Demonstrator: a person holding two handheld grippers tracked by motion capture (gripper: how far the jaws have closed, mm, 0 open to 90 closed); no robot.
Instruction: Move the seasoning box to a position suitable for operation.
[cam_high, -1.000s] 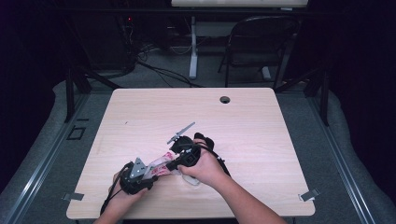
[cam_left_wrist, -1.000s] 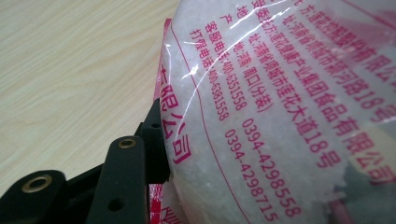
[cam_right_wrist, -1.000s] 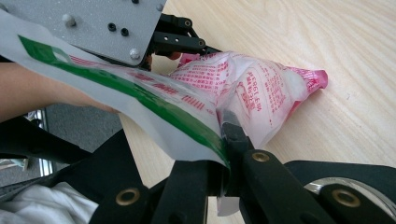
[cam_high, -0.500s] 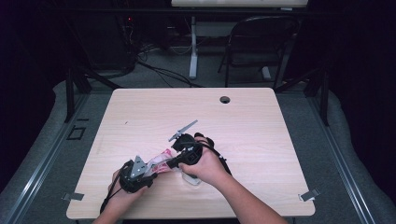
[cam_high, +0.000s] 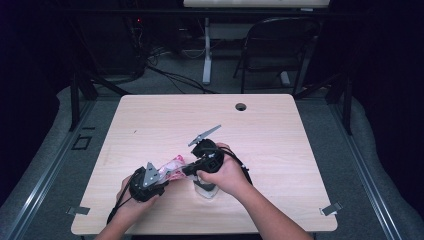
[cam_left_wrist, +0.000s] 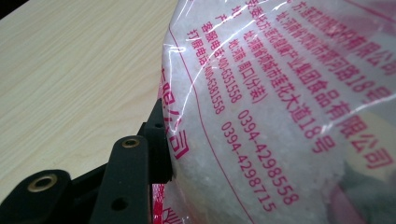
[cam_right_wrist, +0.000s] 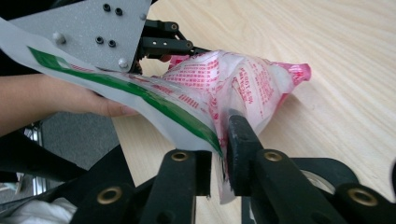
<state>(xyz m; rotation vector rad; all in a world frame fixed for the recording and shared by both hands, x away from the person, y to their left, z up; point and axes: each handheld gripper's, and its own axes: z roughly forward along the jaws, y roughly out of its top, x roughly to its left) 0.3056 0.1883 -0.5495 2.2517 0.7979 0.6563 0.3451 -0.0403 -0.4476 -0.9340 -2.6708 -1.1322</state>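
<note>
From above, a plastic bag (cam_high: 172, 165) of white granules is stretched between two hand-held grippers near the table's (cam_high: 280, 130) front edge, just left of a clear cup (cam_high: 206, 190). The left gripper (cam_left_wrist: 156, 140) is clenched on the bag's side. The right gripper (cam_right_wrist: 223, 154) pinches the bag's edge; pulling evenly should likely avoid spilling.

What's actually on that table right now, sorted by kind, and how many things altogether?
Handheld grippers: 2, the left gripper and the right gripper
Plastic bags of white granules with pink print: 1
Clear glass containers: 1
Total: 4
</note>
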